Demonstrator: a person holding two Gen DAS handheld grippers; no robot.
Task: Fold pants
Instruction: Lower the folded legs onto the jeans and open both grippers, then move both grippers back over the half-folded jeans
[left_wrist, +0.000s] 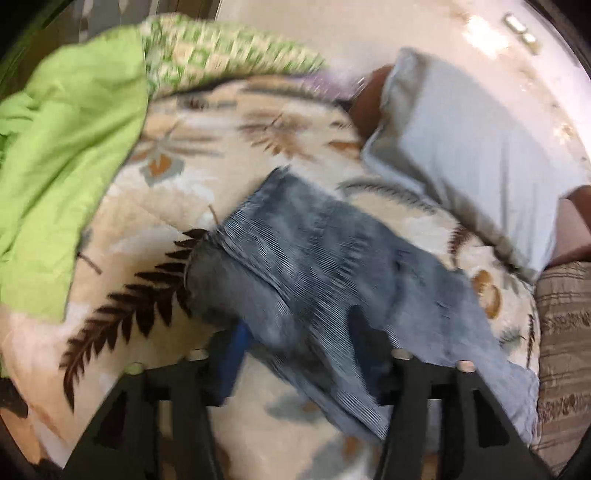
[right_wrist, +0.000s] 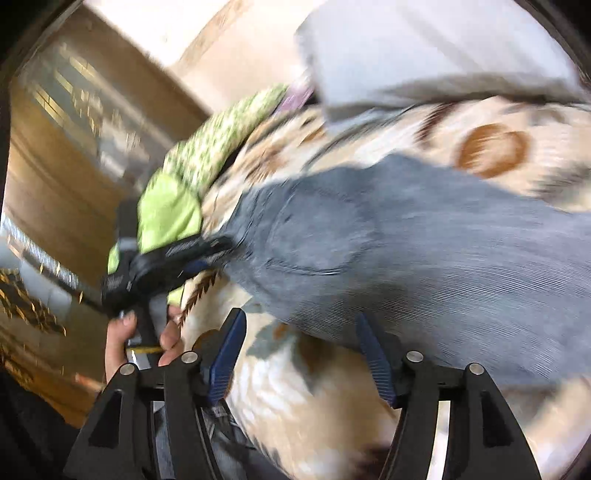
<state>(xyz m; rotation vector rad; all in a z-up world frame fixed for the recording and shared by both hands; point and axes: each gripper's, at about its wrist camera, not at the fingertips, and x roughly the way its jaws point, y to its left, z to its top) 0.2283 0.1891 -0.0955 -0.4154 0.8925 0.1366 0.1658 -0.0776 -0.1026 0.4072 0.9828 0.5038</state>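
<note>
Open bedspread (left_wrist: 122, 221) left of pants (left_wrist: 332, 266); hemmed in by green blanket (left_wrist: 66, 166) leftward, pillow (left_wrist: 480, 155) toward far-right edge.

we see blurred blue-grey pants (left_wrist: 314, 266) lying across a cream blanket (left_wrist: 155, 362) printed with brown fern leaves. our left gripper (left_wrist: 301, 354) has its jaws spread wide, and the near edge of the pants drapes over the gap, hiding most of the right finger; the blue pad of the left finger (left_wrist: 231, 365) shows beside the cloth. a bright green quilt (left_wrist: 70, 155) is bunched at the left, and a pale grey pillow (left_wrist: 465, 147) lies at the upper right, apart from the pants.
</note>
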